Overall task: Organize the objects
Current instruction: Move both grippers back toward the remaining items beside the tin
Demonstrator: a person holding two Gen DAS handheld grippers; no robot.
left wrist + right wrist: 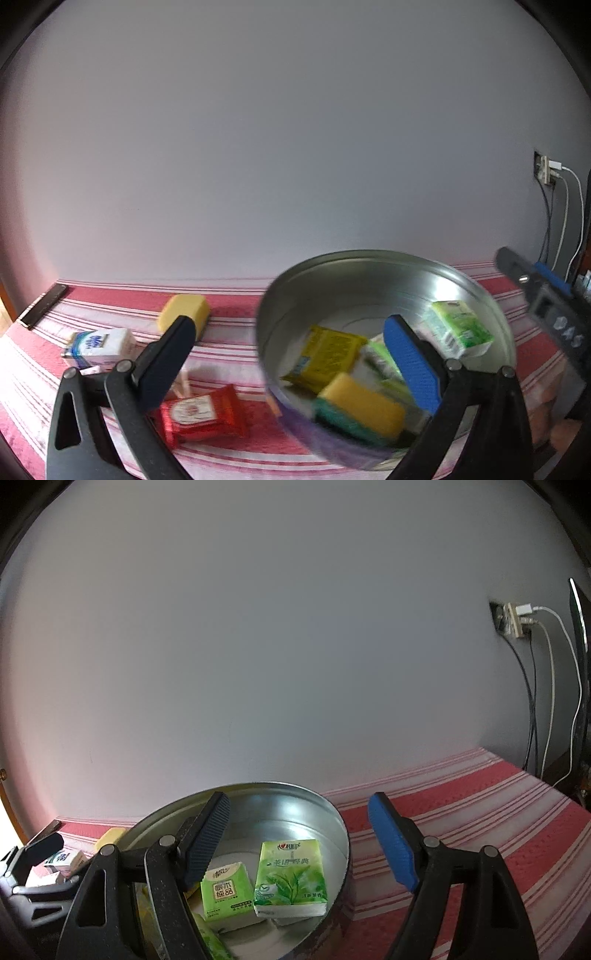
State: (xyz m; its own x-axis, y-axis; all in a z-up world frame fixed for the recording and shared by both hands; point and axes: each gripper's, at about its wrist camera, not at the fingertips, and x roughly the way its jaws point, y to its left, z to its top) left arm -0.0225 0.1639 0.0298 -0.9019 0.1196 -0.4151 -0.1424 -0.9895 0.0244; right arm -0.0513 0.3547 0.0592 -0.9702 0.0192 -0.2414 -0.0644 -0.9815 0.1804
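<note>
A round metal tin (pixel 369 269) stands on the red-and-white striped cloth; it also shows in the right wrist view (pixel 332 812). It holds green tissue packs (pixel 291 878), a yellow packet (pixel 325 354) and a yellow-green sponge (pixel 362 406). On the cloth to the left lie a red packet (pixel 203 413), a blue-white tissue pack (pixel 99 343) and a yellow sponge (pixel 184 314). My left gripper (pixel 291 350) is open and empty over the tin's left rim. My right gripper (pixel 299 834) is open and empty over the tin's right rim.
A dark phone (pixel 44 306) lies at the cloth's far left edge. A wall socket with cables (pixel 517 624) is at the right, above a dark monitor edge (pixel 580 664). The plain wall stands close behind the table.
</note>
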